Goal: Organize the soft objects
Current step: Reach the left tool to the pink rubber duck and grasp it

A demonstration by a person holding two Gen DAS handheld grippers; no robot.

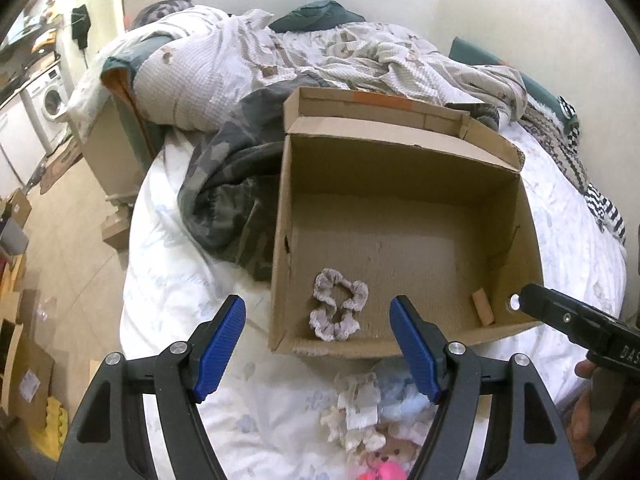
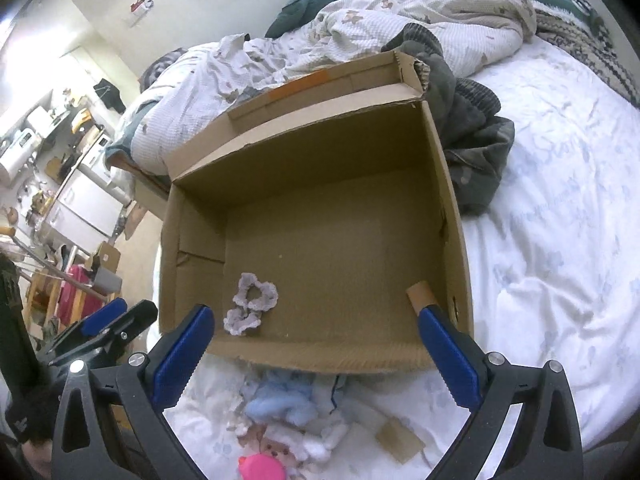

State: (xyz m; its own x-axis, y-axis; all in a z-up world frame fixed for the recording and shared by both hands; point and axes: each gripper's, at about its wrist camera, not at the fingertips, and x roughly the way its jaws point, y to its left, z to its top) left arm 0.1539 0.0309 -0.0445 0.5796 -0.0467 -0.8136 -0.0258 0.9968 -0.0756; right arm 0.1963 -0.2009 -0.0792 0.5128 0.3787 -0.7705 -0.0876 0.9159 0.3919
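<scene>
Both grippers hang over the near edge of the bed, jaws spread wide and holding nothing. Nearest the lenses, at the bottom of each view, lies the pile of soft things not yet sorted: a pale frilly piece, a blue plush, and a small doll with a pink part at the bottom edge.

Going left to right in the left wrist view: floor and cartons at the far left, the left gripper low in the centre, the pile just below and slightly right of its open jaws, and the right gripper entering from the right edge. The box fills the centre, open-topped, with a scrunchie already on its floor near the front left corner.

In the right wrist view the right gripper has the pile directly beneath its gap, just short of the box's front wall. The pile's long axis looks to run roughly toward the lens. Either gripper could reach it; the right seems better centred.
</scene>
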